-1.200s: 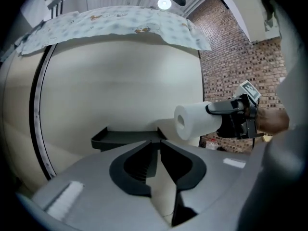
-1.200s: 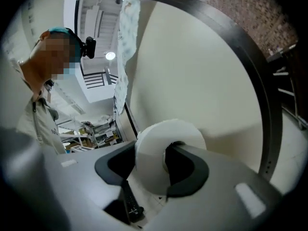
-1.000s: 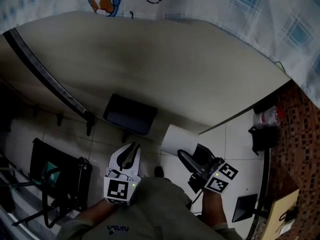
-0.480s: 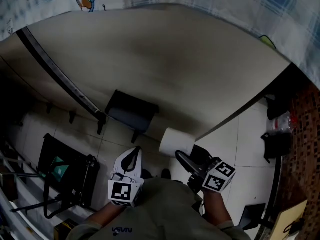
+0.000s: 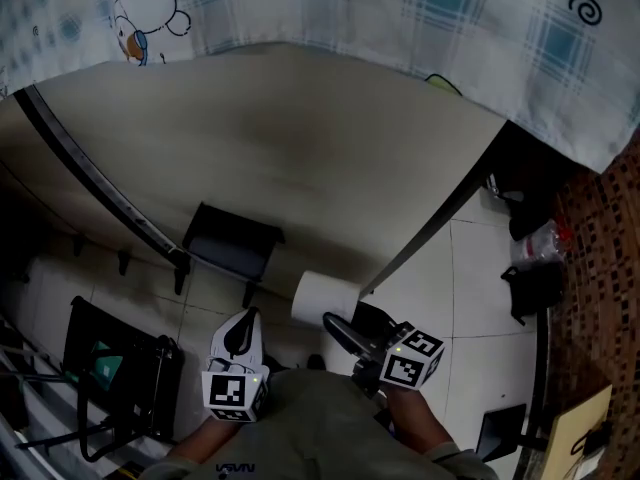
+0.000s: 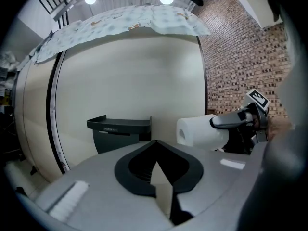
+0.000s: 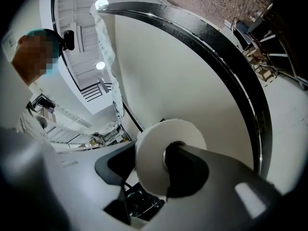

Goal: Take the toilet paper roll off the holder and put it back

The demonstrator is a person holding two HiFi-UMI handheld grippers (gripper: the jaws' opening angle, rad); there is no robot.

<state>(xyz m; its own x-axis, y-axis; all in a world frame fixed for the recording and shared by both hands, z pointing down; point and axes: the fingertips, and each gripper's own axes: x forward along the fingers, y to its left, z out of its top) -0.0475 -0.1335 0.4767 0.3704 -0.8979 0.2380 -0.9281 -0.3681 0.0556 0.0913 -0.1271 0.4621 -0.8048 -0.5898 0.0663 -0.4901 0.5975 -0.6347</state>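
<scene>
The white toilet paper roll (image 5: 320, 297) hangs in the air in front of the cream wall, clear of the dark holder shelf (image 5: 232, 243). My right gripper (image 5: 338, 320) is shut on the roll (image 7: 150, 163): one finger sits in the core, the other presses the outside. In the left gripper view the roll (image 6: 198, 133) is to the right of the holder (image 6: 119, 130), with the right gripper (image 6: 230, 122) behind it. My left gripper (image 5: 241, 330) is shut and holds nothing. Its tips (image 6: 155, 144) point towards the holder, below and a little to its right.
A black rail (image 5: 95, 183) runs diagonally down the curved cream wall (image 5: 300, 138). A checked cloth (image 5: 420, 18) drapes over the top. A black metal rack (image 5: 110, 368) stands on the tiled floor at lower left. Dark items (image 5: 530, 283) and a brick wall (image 5: 600, 298) are at right.
The left gripper's jaws have closed from slightly apart. Both grippers and the held roll sit further left in the head view, which has also tilted up towards the cloth.
</scene>
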